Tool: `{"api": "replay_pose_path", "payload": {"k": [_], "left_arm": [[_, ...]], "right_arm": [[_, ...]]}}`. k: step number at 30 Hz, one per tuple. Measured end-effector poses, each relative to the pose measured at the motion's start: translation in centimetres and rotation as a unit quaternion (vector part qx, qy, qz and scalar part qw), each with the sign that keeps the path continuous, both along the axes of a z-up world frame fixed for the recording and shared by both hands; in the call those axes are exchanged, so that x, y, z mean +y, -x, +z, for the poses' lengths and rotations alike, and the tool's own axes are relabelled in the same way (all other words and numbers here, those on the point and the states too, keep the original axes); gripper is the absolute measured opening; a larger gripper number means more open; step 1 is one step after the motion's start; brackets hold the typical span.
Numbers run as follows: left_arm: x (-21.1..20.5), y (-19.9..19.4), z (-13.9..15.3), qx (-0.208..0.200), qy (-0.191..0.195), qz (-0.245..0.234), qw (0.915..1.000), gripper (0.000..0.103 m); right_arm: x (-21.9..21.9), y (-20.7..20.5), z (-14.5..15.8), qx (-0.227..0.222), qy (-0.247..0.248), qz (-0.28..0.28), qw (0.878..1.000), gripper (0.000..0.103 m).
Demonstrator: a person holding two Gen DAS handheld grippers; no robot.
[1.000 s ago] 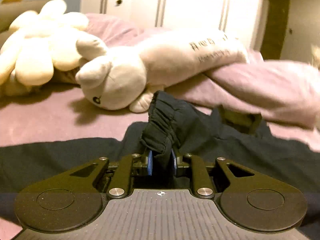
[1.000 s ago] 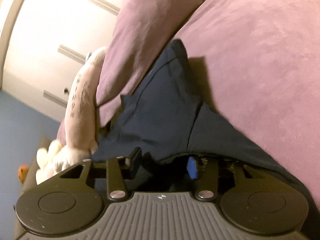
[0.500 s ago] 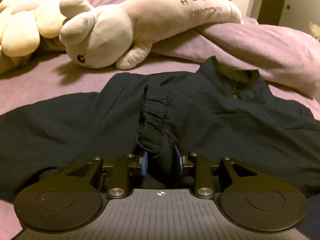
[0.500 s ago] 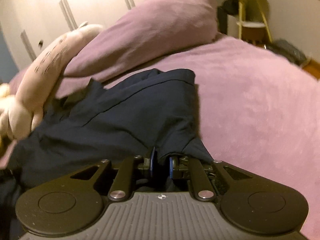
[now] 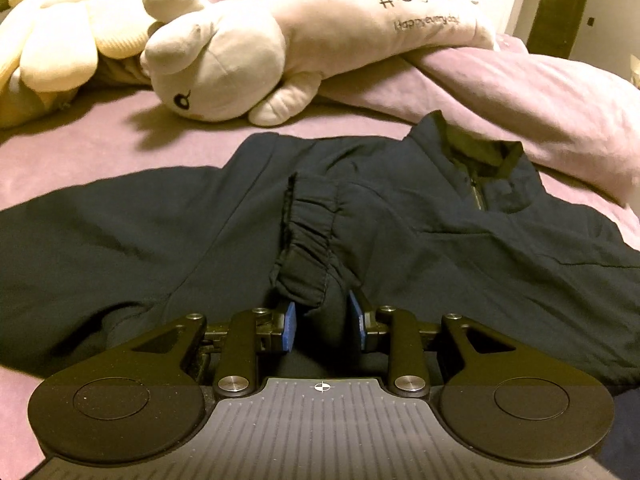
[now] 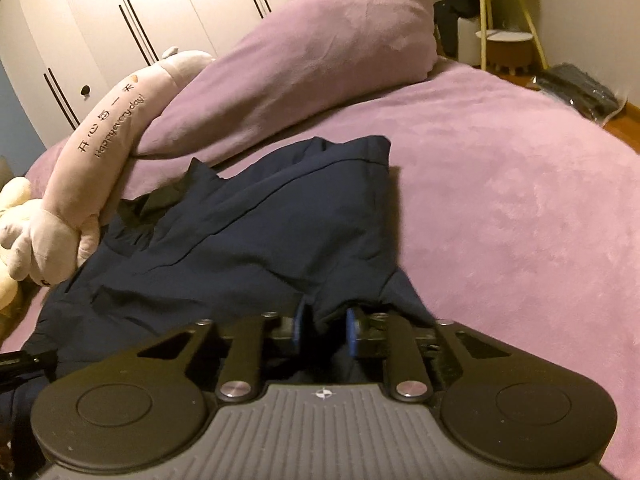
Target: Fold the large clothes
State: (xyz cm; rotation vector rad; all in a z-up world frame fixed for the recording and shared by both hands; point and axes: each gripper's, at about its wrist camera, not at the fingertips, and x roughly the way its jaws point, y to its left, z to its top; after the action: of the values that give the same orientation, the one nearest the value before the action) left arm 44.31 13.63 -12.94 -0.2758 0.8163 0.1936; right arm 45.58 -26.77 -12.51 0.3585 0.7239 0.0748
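A dark navy zip jacket lies spread on a purple bed, its collar towards the pillow. Its elastic sleeve cuff rests across the jacket's chest. The left gripper sits low over it, with the cuff's end between the blue pads, which stand slightly apart and do not squeeze it. In the right wrist view the jacket is bunched, one side lifted into a fold. The right gripper is shut on that fold's near edge.
A long white plush and a yellow plush lie behind the jacket. A purple pillow sits by the collar. Bare bedspread stretches to the right. A yellow side table and white wardrobe stand beyond.
The left gripper lowered the raised cuff onto the jacket and its pads widened. The right gripper rolled upright and its wide jaws closed on the jacket fold.
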Motion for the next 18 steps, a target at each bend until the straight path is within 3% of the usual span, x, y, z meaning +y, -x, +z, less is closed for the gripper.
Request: {"api": "replay_pose_path", "payload": {"k": [5,8,11,14,18], "left_arm": [[-0.4,0.7,0.8,0.005,0.01,0.0,0.9999,0.029],[-1.1,0.7,0.6,0.015,-0.01,-0.006,0.9998,0.029],[-1.3,0.4,-0.1,0.03,-0.021,-0.007,0.9993,0.033],[-1.3,0.5,-0.6,0.037,-0.024,0.003,0.999,0.039],[-1.6,0.9,-0.7,0.037,-0.056,-0.004,0.9977,0.05]], "right_arm": [[0.1,0.5,-0.3,-0.001,0.022,-0.016,1.0,0.014],[1.1,0.1,-1.0,0.004,0.061,-0.007,0.998,0.014],[1.9,0.1,-0.8,0.001,0.099,0.01,0.995,0.014],[1.8,0.9,0.3,0.005,0.097,0.008,0.995,0.018],[2.0,2.6,2.1,-0.007,0.099,-0.009,0.995,0.025]]}}
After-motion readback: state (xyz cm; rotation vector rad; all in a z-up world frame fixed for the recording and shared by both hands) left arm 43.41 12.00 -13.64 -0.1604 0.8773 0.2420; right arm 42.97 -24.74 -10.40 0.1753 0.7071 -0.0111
